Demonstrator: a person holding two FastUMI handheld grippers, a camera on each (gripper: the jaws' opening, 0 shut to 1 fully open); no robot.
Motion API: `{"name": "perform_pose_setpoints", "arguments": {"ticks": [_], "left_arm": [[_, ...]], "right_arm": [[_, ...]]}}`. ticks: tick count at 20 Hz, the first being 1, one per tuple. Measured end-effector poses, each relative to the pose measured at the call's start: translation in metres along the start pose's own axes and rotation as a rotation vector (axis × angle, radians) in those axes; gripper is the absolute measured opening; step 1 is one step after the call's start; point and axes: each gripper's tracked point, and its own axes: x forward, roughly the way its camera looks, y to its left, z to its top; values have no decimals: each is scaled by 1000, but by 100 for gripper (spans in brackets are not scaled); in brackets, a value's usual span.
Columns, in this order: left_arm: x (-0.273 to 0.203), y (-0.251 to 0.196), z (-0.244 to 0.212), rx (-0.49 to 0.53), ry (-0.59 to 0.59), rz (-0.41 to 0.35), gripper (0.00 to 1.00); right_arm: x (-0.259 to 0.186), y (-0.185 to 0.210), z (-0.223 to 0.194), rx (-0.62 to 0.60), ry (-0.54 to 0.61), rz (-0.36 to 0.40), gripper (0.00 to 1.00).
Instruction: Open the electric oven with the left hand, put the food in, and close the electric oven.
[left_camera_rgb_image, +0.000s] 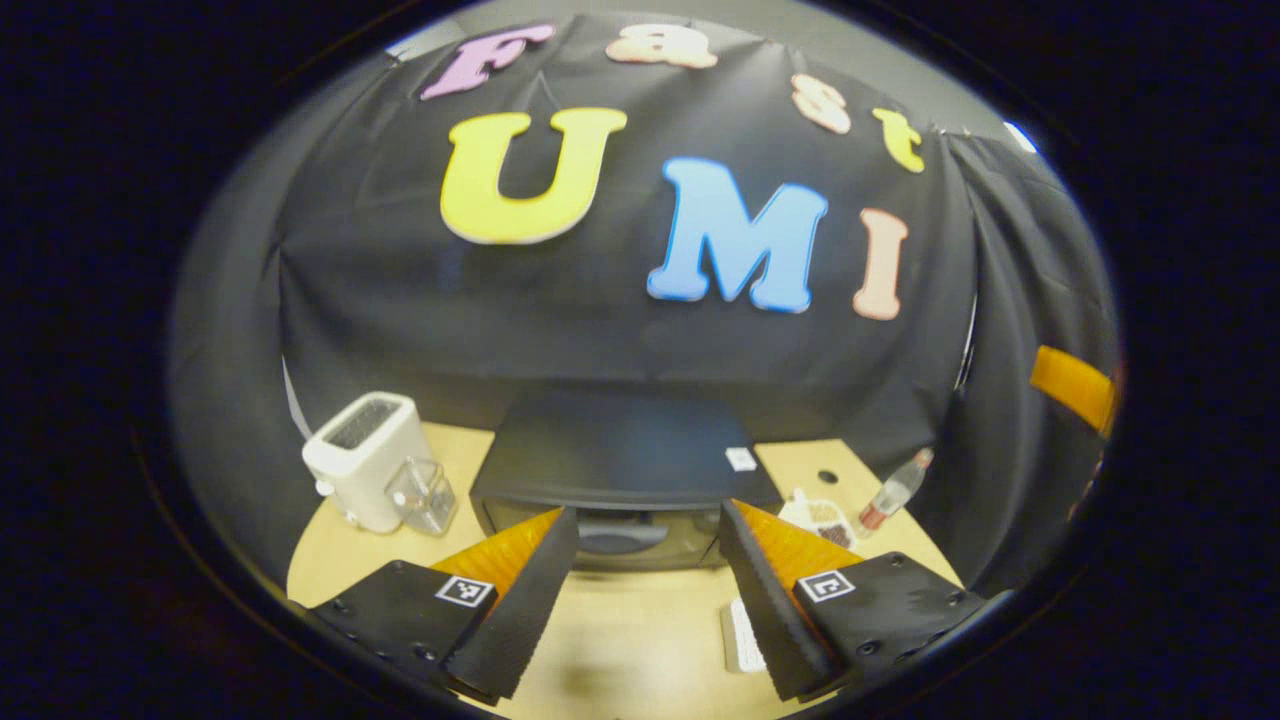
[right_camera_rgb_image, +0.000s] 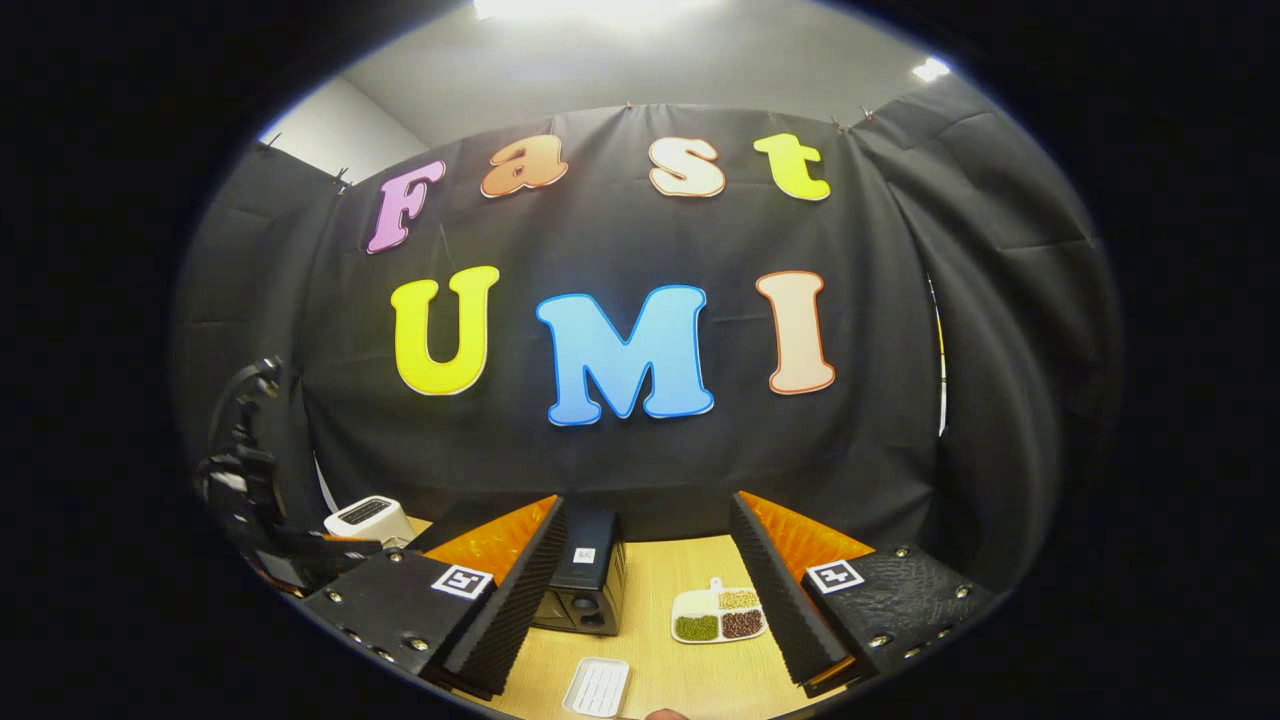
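The black electric oven (left_camera_rgb_image: 620, 465) stands at the middle of the wooden table, its door (left_camera_rgb_image: 625, 538) shut and facing me. My left gripper (left_camera_rgb_image: 645, 590) hovers just in front of the door, open, with nothing between its fingers. In the right gripper view the oven (right_camera_rgb_image: 585, 580) sits farther off, and to its right lies a white divided plate of food (right_camera_rgb_image: 718, 615). That plate (left_camera_rgb_image: 820, 520) also appears right of the oven in the left gripper view. My right gripper (right_camera_rgb_image: 645, 600) is open and empty above the table. The left gripper's body (right_camera_rgb_image: 250, 490) shows at the far left.
A white toaster (left_camera_rgb_image: 365, 460) and a clear cup (left_camera_rgb_image: 422, 495) stand left of the oven. A small bottle (left_camera_rgb_image: 893, 490) is at the table's right side. A white ribbed tray (right_camera_rgb_image: 597, 687) lies near the front edge. Black cloth closes the back and sides.
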Motion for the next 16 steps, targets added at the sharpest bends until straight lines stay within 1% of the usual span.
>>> {"name": "perform_pose_setpoints", "arguments": {"ticks": [3,5,6,8,9,10,11,13,14,16], "left_arm": [[-44,-14,60,25,-160,7,98],[-74,-22,94,43,-253,19,91],[-86,-27,109,54,-291,25,98],[-110,-37,132,61,-343,37,98],[-119,-42,139,59,-354,42,98],[-126,-47,145,55,-367,46,98],[-132,-50,149,57,-380,52,98],[-135,-46,148,66,-384,79,97],[-137,-46,148,67,-388,89,97],[-143,-50,151,58,-398,76,98]], "right_arm": [[-4,-4,21,-1,-27,6,98],[-8,-8,39,4,-50,9,98],[-10,-9,47,4,-60,14,98],[-15,-11,58,-3,-72,29,98],[-17,-11,62,-5,-72,42,98],[-18,-9,64,-5,-68,56,95],[-21,-9,67,-3,-64,68,98],[-25,-8,74,7,-75,88,98],[-26,-9,75,6,-78,85,98],[-32,-11,77,1,-77,73,98]]}}
